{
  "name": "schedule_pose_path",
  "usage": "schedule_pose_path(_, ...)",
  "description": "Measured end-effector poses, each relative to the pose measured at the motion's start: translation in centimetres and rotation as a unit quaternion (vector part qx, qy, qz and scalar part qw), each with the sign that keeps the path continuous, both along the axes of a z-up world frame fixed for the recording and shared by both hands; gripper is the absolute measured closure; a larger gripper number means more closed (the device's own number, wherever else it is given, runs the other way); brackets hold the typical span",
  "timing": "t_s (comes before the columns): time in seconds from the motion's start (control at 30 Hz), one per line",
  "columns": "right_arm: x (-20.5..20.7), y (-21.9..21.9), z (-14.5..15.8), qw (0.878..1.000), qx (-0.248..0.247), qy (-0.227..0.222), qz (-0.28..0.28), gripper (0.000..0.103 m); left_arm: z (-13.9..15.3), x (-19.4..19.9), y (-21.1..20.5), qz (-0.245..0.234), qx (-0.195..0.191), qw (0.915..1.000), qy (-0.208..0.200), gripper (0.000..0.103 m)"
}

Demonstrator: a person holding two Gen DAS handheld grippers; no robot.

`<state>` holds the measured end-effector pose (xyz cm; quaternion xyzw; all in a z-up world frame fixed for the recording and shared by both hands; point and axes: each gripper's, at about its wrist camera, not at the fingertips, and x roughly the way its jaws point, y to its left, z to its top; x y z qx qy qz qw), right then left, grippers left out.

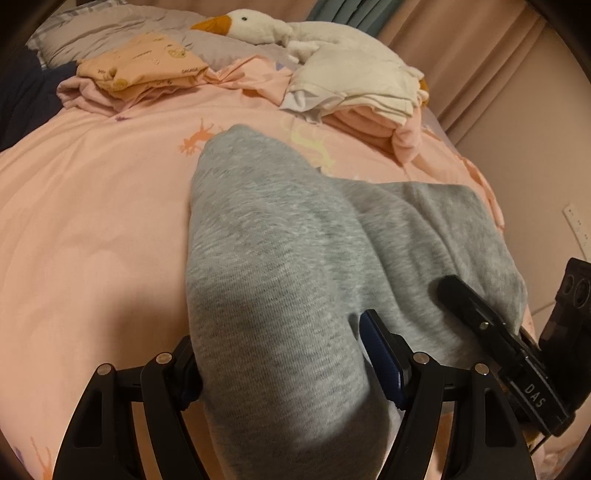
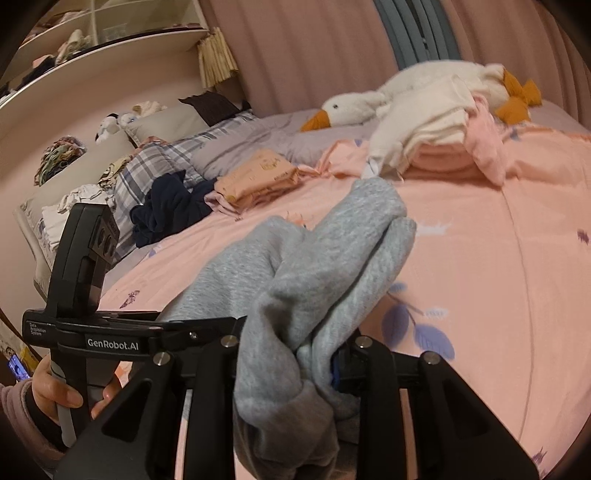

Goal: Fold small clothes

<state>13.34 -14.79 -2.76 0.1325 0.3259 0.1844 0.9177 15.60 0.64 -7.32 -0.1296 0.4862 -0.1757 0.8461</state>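
A grey knit garment hangs bunched over the pink bedspread, its far end resting on the bed. My left gripper is closed on a wide fold of it, with cloth filling the gap between the fingers. The right gripper comes in from the lower right, and its finger lies on the grey cloth. In the right wrist view the grey garment is gathered into a thick wad, and my right gripper is shut on it; the cloth hides its left finger. The left gripper sits at left, held by a hand.
A folded orange stack and a white-and-pink pile lie at the far side by a white goose plush. A navy garment, plaid pillows and a headboard sit at left. Curtains hang behind.
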Motion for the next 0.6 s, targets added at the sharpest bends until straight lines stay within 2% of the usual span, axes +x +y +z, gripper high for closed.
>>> schedule_pose_path(0.2, -0.2, -1.6, -1.3, 0.999, 0.033, 0.030, -0.016, 0.074, -0.4, 0.0, 0.2, 0.002, 0.010, 0.9999, 0.006, 0.028)
schedule_pose_path(0.6, 0.0, -2.4, -2.4, 0.997, 0.049, 0.063, -0.020, 0.073, -0.6, 0.0, 0.2, 0.000, 0.014, 0.9999, 0.008, 0.028)
